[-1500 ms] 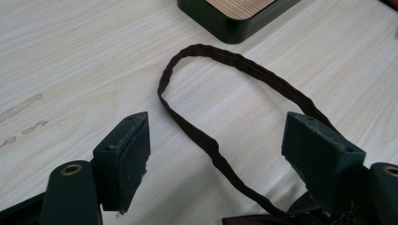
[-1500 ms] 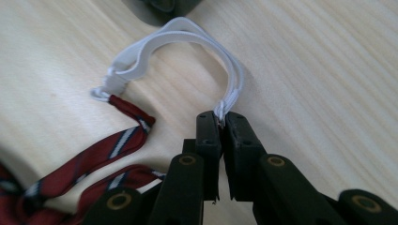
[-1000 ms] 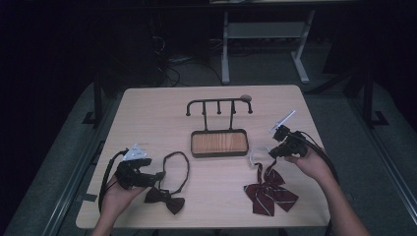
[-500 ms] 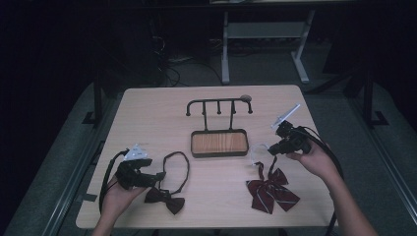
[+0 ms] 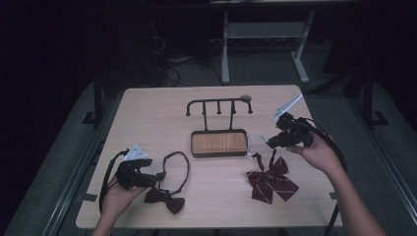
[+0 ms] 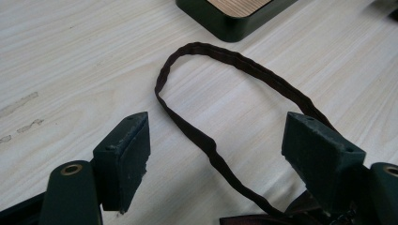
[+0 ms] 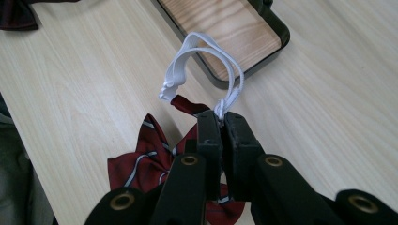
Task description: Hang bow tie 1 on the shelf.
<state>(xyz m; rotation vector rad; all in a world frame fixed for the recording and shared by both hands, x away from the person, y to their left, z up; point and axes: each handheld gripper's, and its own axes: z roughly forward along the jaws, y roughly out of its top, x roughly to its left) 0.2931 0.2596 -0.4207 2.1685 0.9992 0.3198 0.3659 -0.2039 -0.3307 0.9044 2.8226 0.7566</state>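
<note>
Red striped fabric bow tie with a white elastic neck loop: the bow lies on the right part of the pale wood-grain desk, in front of and to the right of the stand. Right gripper: its fingers are pressed together on the white elastic loop, which arches above them over the desk while the bow hangs down to the surface. Dark-framed stand with a wooden tray base and a row of pegs on a top bar: at the centre of the desk, just beside the loop. Dark brown fabric bow tie with a thin dark strap loop: flat on the left part of the desk. Left gripper: its fingers stand wide apart, straddling the near end of the dark strap without pressing it, held low over the desk.
</note>
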